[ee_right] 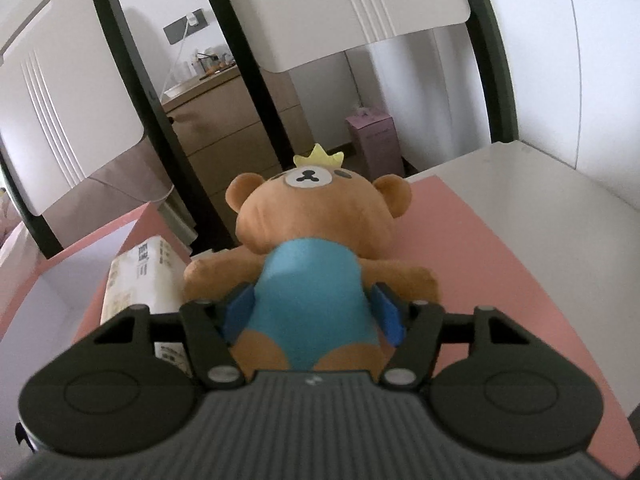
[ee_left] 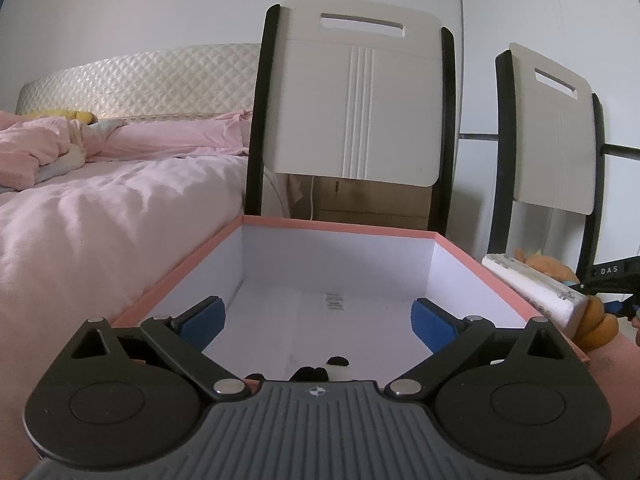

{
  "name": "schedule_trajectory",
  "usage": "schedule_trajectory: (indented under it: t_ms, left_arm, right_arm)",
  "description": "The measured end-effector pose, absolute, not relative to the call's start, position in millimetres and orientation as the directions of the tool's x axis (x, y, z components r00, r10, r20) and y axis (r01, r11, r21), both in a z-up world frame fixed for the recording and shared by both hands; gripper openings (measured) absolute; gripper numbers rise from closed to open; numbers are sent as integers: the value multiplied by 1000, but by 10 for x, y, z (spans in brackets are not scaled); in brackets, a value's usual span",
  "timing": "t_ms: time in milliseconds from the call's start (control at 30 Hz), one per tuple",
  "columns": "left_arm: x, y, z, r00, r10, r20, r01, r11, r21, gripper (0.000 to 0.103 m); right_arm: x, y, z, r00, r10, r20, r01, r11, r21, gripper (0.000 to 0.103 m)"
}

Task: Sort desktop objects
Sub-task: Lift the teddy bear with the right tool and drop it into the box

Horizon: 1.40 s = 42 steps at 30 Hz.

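A bed (ee_left: 100, 208) with pink bedding fills the left half of the left wrist view, and two white chair backs with black frames stand behind the desk, the nearer one (ee_left: 356, 92) at upper centre and the other (ee_left: 556, 136) at the right. Below them, in the middle of that frame, sits an open box (ee_left: 336, 226) with a pink rim and white inner walls; a small printed packet (ee_left: 333, 303) lies on its floor and a black-and-white soft toy (ee_left: 320, 370) peeks up at the near edge, mostly hidden by the tool body. The left gripper (ee_left: 318, 322) hangs over the box with its blue-padded fingers spread wide and nothing between them. In the right wrist view a brown teddy bear (ee_right: 316, 216) in a blue outfit with a yellow crown lies on its back on a pink sheet (ee_right: 500, 264) at the frame's centre, head pointing away. The right gripper (ee_right: 314, 316) has its blue pads on either side of the bear's blue belly, pressing against it. Just left of the bear lies a white tissue pack (ee_right: 140, 276), beside the box's pink wall at the left edge. The same pack and an orange edge of the bear show at the right of the left wrist view.
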<state>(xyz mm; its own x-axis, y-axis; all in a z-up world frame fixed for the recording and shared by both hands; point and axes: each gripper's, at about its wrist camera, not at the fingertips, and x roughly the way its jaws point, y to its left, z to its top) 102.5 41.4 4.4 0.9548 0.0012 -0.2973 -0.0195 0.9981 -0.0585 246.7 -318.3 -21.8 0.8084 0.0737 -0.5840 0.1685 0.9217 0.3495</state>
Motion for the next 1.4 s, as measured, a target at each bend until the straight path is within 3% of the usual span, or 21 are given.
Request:
schedule_trajectory:
  t_ms: [133, 367, 433, 533, 667, 900, 1200, 1400]
  left_arm:
    - [1025, 422, 46, 955, 0, -298, -19, 998, -60, 100]
    - [1016, 410, 53, 954, -7, -298, -12, 998, -62, 100]
    - [1014, 406, 50, 954, -7, -299, -12, 998, -62, 100]
    - [1020, 403, 41, 953, -7, -304, -12, 998, -61, 100]
    - [1018, 396, 41, 953, -8, -302, -11, 998, -60, 100]
    - [1012, 391, 36, 954, -7, -300, -10, 998, -56, 100]
    - [1013, 418, 51, 956, -14, -291, -6, 998, -67, 100]
    - [991, 431, 72, 960, -26, -279, 6, 997, -73, 100]
  right_arm:
    - [2560, -3219, -272, 781, 123, -613, 166, 904, 394, 91]
    - [2715, -3282, -420, 747, 175, -641, 186, 871, 454, 92]
    - [2718, -3281, -435, 748, 184, -638, 177, 871, 459, 92]
    - [2697, -3272, -435, 753, 198, -627, 151, 876, 459, 79]
    - [2651, -3263, -386, 768, 177, -615, 139, 892, 430, 70]
    - [2482, -3232, -213, 813, 118, -570, 120, 925, 362, 69]
    - [2301, -2991, 272, 891, 70, -449, 66, 958, 280, 69]
    - [2324, -2673, 475, 908, 118, -402, -5, 963, 270, 70]
